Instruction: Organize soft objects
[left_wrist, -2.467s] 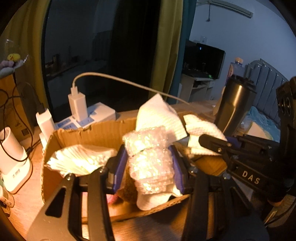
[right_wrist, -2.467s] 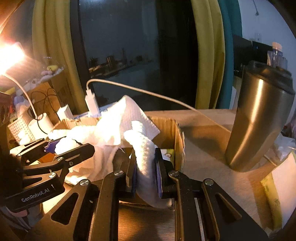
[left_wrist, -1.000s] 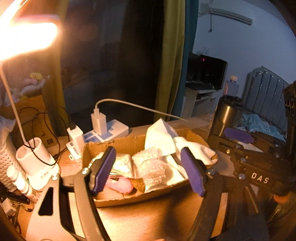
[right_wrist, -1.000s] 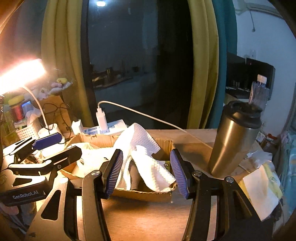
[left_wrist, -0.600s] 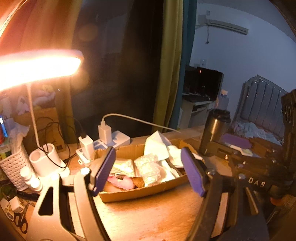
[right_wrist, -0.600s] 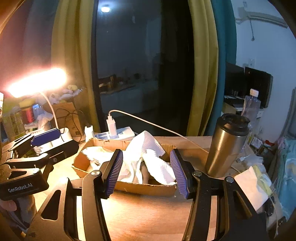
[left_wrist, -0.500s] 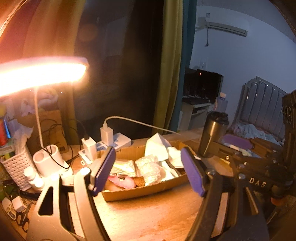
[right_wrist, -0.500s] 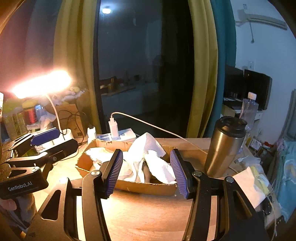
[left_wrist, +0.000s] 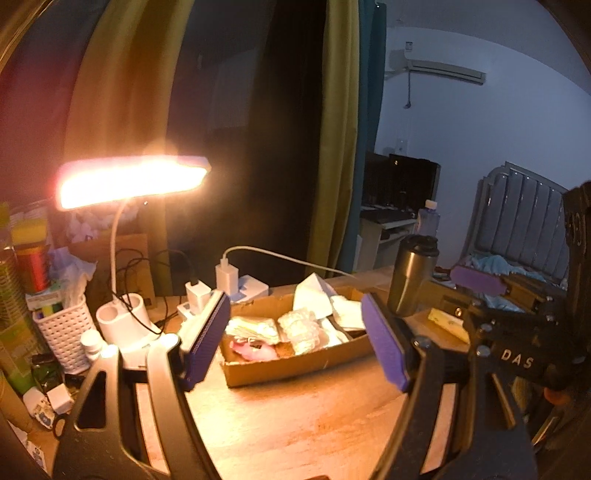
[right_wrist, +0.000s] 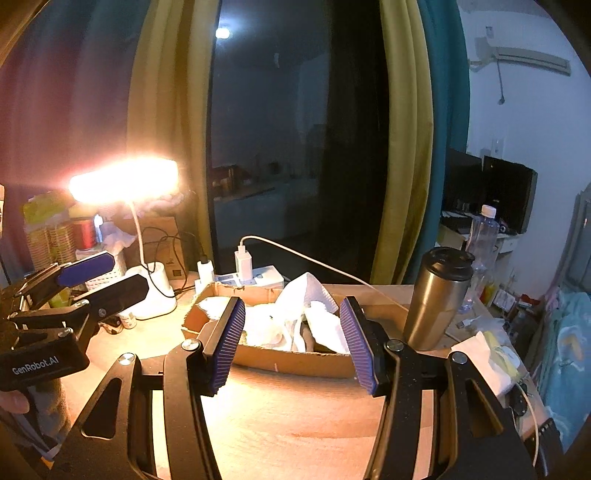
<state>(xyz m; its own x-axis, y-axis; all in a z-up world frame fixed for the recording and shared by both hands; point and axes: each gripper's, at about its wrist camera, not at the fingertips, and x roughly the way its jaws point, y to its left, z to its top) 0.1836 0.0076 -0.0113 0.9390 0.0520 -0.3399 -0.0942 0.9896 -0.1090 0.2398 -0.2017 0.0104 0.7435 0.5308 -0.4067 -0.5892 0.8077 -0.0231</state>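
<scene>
both of my hand-held grippers are released and carry nothing. my left hand-held gripper (left_wrist: 295, 332) has its jaws spread wide, and the cardboard box (left_wrist: 295, 363) shows in the gap between them, ahead of the fingertips and well apart from them. my right hand-held gripper (right_wrist: 291, 343) is spread the same way, with the same box (right_wrist: 295, 360) ahead of it on the counter (right_wrist: 295, 424).

the soft things lie inside the box. ahead of my left gripper i see a bubble wrap piece (left_wrist: 301, 328) near the middle, a pale crinkled packet (left_wrist: 255, 326) toward my left pad, a pink soft item (left_wrist: 255, 350) at the near wall, and white paper towels (left_wrist: 314, 295) standing above the far rim. from my right gripper the white towels (right_wrist: 306, 295) bulge over the rim.

i judge the sorting nearly done, with only tidying left, if anything. to do that well i would come in from above the box, not across its near wall, so a finger does not catch the cardboard and drag the light box along the counter. i would press the standing towel down with one pad flat while the other gripper steadies the box wall. the metal tumbler (right_wrist: 437, 299) stands just right of the box, so i would keep my right gripper's outer finger away from it. the desk lamp (right_wrist: 125, 181) glares to the left and hides detail there.
</scene>
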